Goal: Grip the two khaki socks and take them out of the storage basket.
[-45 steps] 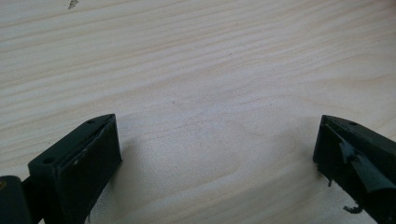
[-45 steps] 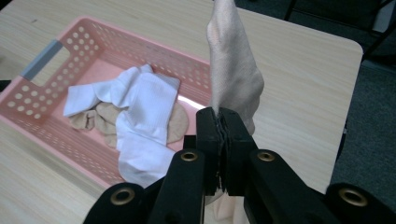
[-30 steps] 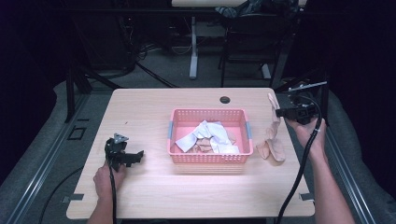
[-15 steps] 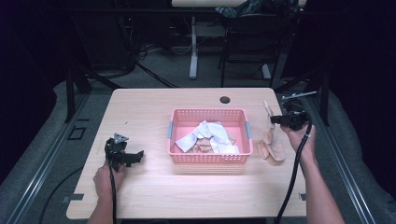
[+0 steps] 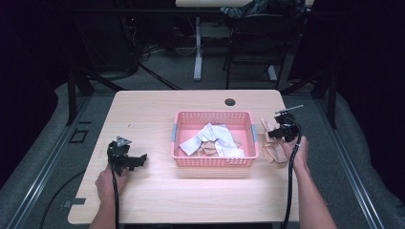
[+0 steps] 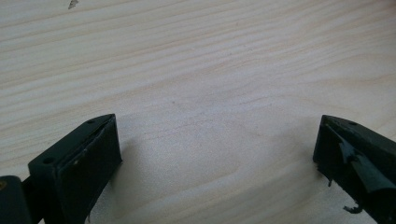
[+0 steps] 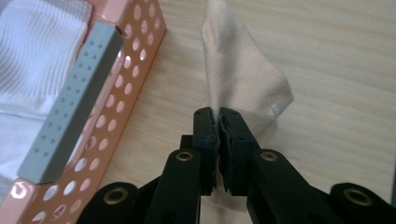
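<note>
A pink perforated basket (image 5: 212, 114) stands mid-table with white and beige socks (image 5: 215, 140) in it. Just right of it, my right gripper (image 5: 272, 133) is shut on a beige sock (image 7: 243, 79), pinching a fold so the cloth peaks up from the table beside the basket wall (image 7: 140, 42). In the right gripper view the jaws (image 7: 218, 114) sit almost together on the cloth; they have just been opening slightly, with the sock still between them. More beige cloth (image 5: 273, 153) lies under that hand. My left gripper (image 5: 137, 160) rests open on the table at the left, and nothing lies between its jaws (image 6: 217, 144).
A grey handle block (image 7: 65, 107) is fixed to the basket's right end. A round black cable hole (image 5: 230, 101) sits near the table's far edge. Bare wood (image 6: 201, 70) lies ahead of the left gripper. Dark frames and cables stand beyond the table.
My right hand has come down with the beige sock, from high over the table's right edge to table level beside the basket. The left hand has stayed put.
</note>
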The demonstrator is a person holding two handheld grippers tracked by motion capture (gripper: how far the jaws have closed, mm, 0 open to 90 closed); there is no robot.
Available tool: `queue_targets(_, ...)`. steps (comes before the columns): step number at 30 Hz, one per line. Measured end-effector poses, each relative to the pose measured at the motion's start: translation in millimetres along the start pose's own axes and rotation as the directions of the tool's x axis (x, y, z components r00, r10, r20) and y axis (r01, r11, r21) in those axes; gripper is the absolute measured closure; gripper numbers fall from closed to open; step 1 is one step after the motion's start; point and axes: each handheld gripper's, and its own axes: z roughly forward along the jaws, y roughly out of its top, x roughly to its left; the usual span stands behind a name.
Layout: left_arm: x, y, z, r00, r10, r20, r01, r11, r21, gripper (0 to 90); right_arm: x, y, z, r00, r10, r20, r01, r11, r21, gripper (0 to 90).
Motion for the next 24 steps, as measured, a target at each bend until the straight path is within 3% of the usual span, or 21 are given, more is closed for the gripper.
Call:
queue_targets(5, 0.1, 0.0, 0.0, 1.0000, 0.001, 0.000, -0.001, 1.0000, 0.000, 0.4, -5.0, -3.9, 12.4, 0.9992, 0.036, -0.014, -0.036, 0.999, 0.019, 84.1)
queue_targets(10, 0.2, 0.1, 0.0, 1.0000, 0.002, 0.001, -0.002, 1.0000, 0.000, 0.4, -5.4, -2.3, 14.2, 0.9997, 0.024, -0.008, -0.024, 0.999, 0.032, 77.8)
queue_targets(18, 0.0, 0.0, -0.1, 1.0000, 0.001, 0.000, -0.001, 1.0000, 0.001, 0.4, 0.1, -2.9, -11.8, 0.9986, -0.031, -0.042, 0.030, 0.999, -0.037, 51.8)
queue_targets(19, 0.0, 0.0, -0.1, 1.0000, 0.001, 0.000, -0.001, 1.0000, 0.001, 0.4, 0.1, -2.9, -11.8, 0.9986, -0.031, -0.042, 0.030, 0.999, -0.037, 51.8)
queue_targets(24, 0.0, 0.0, -0.1, 1.0000, 0.001, 0.000, -0.001, 1.0000, 0.001, 0.4, 4.5, -1.6, -41.4, 0.9992, -0.015, -0.037, 0.012, 0.997, -0.071, 26.9)
